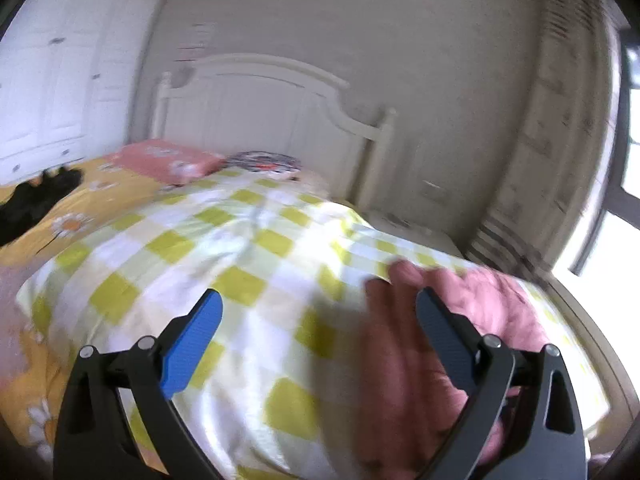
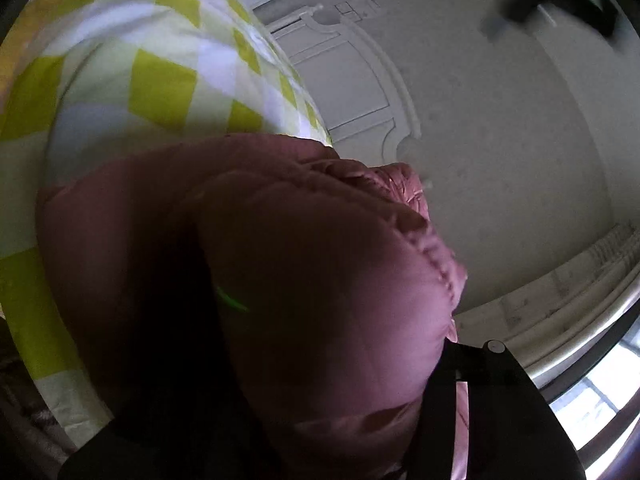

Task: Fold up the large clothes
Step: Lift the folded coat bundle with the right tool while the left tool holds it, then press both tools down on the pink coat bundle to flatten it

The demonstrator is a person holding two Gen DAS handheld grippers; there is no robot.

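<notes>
A pink padded garment (image 2: 304,264) bulges up in the right wrist view and covers most of my right gripper. Only one black finger (image 2: 484,384) shows at the lower right, so the jaws' stand is hidden. The garment lies against a green-and-white checked cover (image 2: 160,80). In the left wrist view my left gripper (image 1: 320,296) is open wide above the checked cover (image 1: 224,248). The pink garment (image 1: 488,300) is blurred at the right, behind and around the right-hand finger (image 1: 444,336). Nothing sits between the blue pads.
The bed has a white headboard (image 1: 272,108), a pink pillow (image 1: 172,160) and a patterned item (image 1: 268,162) at its head. A yellow flowered sheet (image 1: 68,224) and a black item (image 1: 36,196) lie on the left. A bright window (image 1: 624,216) is at the right.
</notes>
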